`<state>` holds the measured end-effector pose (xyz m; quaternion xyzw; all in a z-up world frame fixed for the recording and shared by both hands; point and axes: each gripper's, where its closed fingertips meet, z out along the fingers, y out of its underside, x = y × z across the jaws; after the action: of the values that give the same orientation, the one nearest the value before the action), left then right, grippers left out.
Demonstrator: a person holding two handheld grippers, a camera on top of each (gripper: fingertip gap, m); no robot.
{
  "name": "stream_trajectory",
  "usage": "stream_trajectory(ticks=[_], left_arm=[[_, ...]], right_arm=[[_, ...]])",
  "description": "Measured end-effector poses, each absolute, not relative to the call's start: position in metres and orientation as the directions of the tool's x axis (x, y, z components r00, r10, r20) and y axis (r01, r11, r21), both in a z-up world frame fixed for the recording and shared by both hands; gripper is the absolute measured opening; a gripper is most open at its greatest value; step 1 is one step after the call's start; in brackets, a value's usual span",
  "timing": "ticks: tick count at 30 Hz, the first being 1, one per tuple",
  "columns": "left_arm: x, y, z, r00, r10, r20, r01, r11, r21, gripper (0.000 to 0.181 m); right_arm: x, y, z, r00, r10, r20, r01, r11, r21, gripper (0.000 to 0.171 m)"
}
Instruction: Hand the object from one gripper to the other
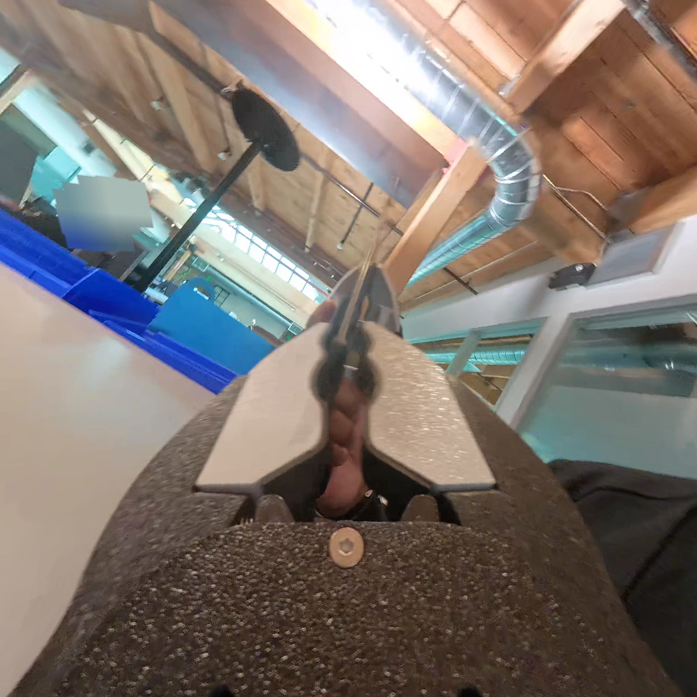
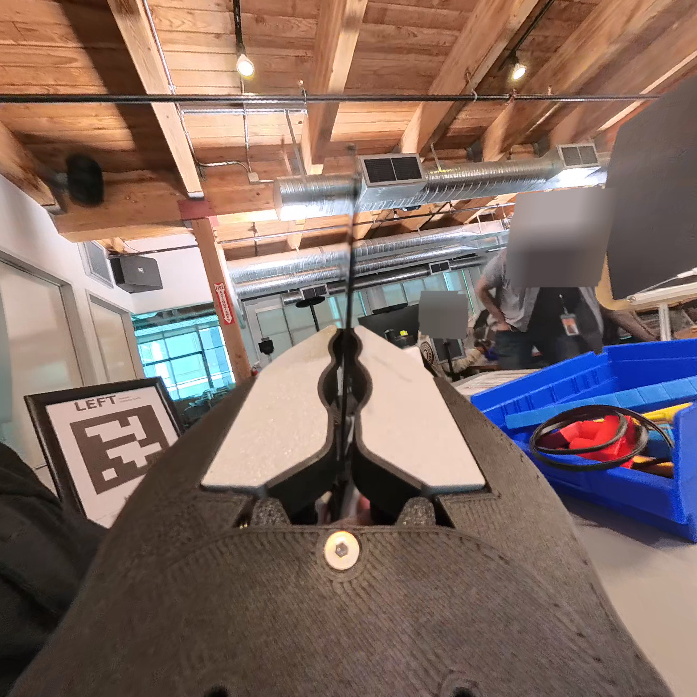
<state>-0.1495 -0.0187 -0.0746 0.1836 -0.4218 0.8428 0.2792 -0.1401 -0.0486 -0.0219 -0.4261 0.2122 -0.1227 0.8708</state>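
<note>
Grey-padded fingers of the right gripper (image 2: 346,333) pinch a thin black cable tie (image 2: 351,241), its strip rising straight out past the tips toward the timber ceiling. Right of that gripper sits a blue plastic bin (image 2: 588,381) holding red and yellow pieces and a loop of black cord (image 2: 588,439); to its left stands a black-framed marker card (image 2: 109,441). The left gripper (image 1: 345,333), tilted upward beside a pale tabletop (image 1: 75,377), has its textured grey pads closed to a narrow slit around a thin, blurred dark object; whether this is the same tie cannot be told. Beyond its tips shows what appears to be the other gripper's pointed grey end (image 1: 371,298).
</note>
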Motion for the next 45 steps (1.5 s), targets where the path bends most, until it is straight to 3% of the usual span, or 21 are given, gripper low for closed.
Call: stream_trajectory(ticks=[1, 8, 12, 14, 17, 21, 23, 27, 29, 31, 35, 38, 42, 45], left_arm=[[-0.154, -0.017, -0.072, -0.798, 0.317, 0.512, -0.599, -0.499, -0.626, 0.005], [-0.149, -0.010, -0.070, -0.895, 0.152, 0.420, -0.433, -0.524, -0.733, 0.003], [-0.140, 0.008, -0.060, -0.964, -0.248, 0.092, 0.043, -0.488, -0.872, 0.003], [-0.138, 0.017, -0.055, -0.841, -0.495, -0.218, 0.400, -0.300, -0.866, 0.003], [-0.134, 0.027, -0.055, -0.418, -0.656, -0.629, 0.754, 0.135, -0.642, 0.002], [-0.132, 0.027, -0.066, 0.057, -0.541, -0.839, 0.822, 0.503, -0.269, 0.003], [-0.133, 0.021, -0.074, 0.178, -0.471, -0.864, 0.811, 0.568, -0.143, 0.003], [-0.140, 0.013, -0.079, 0.205, -0.448, -0.870, 0.826, 0.556, -0.092, 0.002], [-0.137, 0.011, -0.083, 0.164, -0.442, -0.882, 0.832, 0.542, -0.117, 0.003], [-0.134, 0.008, -0.089, 0.054, -0.447, -0.893, 0.854, 0.484, -0.191, 0.012], [-0.131, 0.002, -0.108, -0.327, -0.378, -0.866, 0.831, 0.322, -0.454, 0.051], [-0.134, 0.006, -0.122, -0.543, -0.271, -0.795, 0.759, 0.246, -0.603, 0.060], [-0.144, 0.015, -0.118, -0.774, -0.187, -0.604, 0.599, 0.089, -0.795, 0.058], [-0.145, 0.020, -0.100, -0.893, -0.178, -0.413, 0.428, -0.056, -0.902, 0.057]], right_arm=[[-0.138, -0.048, -0.024, 0.871, -0.410, -0.270, 0.033, 0.598, -0.800, 0.003], [-0.124, -0.049, -0.034, 0.811, -0.491, -0.318, -0.003, 0.540, -0.842, 0.011], [-0.113, -0.049, -0.049, 0.759, -0.525, -0.384, -0.104, 0.485, -0.868, 0.029], [-0.114, -0.047, -0.050, 0.770, -0.460, -0.442, -0.182, 0.505, -0.844, 0.039], [-0.124, -0.042, -0.042, 0.799, -0.302, -0.520, -0.295, 0.557, -0.776, 0.053], [-0.127, -0.034, -0.043, 0.794, -0.260, -0.550, -0.351, 0.542, -0.763, 0.062], [-0.126, -0.029, -0.049, 0.782, -0.262, -0.565, -0.377, 0.524, -0.764, 0.064], [-0.121, -0.021, -0.062, 0.753, -0.272, -0.599, -0.423, 0.497, -0.757, 0.052], [-0.122, -0.021, -0.062, 0.760, -0.264, -0.593, -0.415, 0.505, -0.757, 0.021], [-0.118, -0.024, -0.066, 0.758, -0.316, -0.570, -0.387, 0.485, -0.784, 0.009], [-0.119, -0.029, -0.064, 0.803, -0.413, -0.430, -0.263, 0.403, -0.877, 0.006], [-0.121, -0.034, -0.063, 0.811, -0.510, -0.287, -0.147, 0.297, -0.943, 0.007], [-0.127, -0.038, -0.061, 0.804, -0.591, -0.068, 0.002, 0.118, -0.993, 0.003], [-0.140, -0.031, -0.064, 0.833, -0.550, 0.057, 0.074, 0.008, -0.997, 0.003]])
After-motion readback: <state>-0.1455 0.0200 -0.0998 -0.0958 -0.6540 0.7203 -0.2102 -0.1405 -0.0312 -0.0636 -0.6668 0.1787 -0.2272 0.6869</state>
